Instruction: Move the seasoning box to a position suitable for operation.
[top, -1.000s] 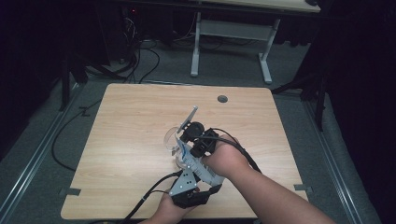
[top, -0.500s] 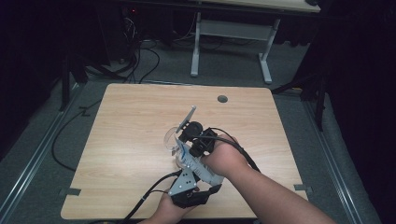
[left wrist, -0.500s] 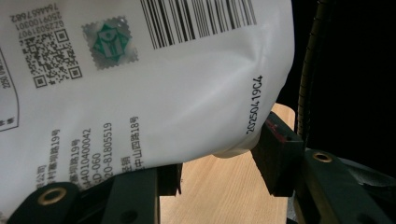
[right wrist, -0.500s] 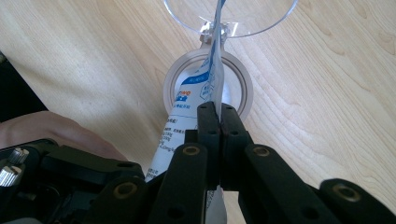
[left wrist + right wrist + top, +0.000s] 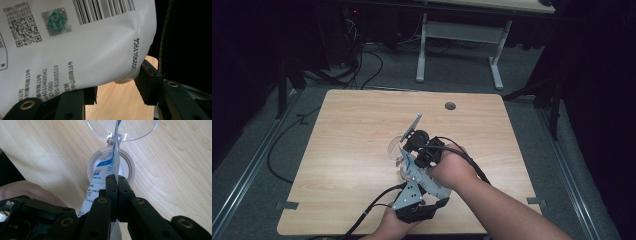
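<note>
A white pouch (image 5: 75, 45) printed with a barcode and QR code sits between the jaws of my left gripper (image 5: 115, 92), which press on its sides. In the right gripper view, my right gripper (image 5: 116, 182) is shut on the thin edge of the same pouch (image 5: 100, 180). That pouch hangs over the mouth of a round white jar (image 5: 93, 161). The jar's clear lid (image 5: 135, 130) is flipped open behind it. In the high view both grippers meet near the table's front middle, the left gripper (image 5: 406, 167) below the right gripper (image 5: 414, 150), beside the clear lid (image 5: 393, 146).
The wooden table (image 5: 352, 130) has a round cable hole (image 5: 450, 106) near its far edge. A hand (image 5: 27, 191) holds the left gripper close to the jar. Cables trail off the front edge (image 5: 372, 212). Another desk's legs (image 5: 422, 50) stand beyond.
</note>
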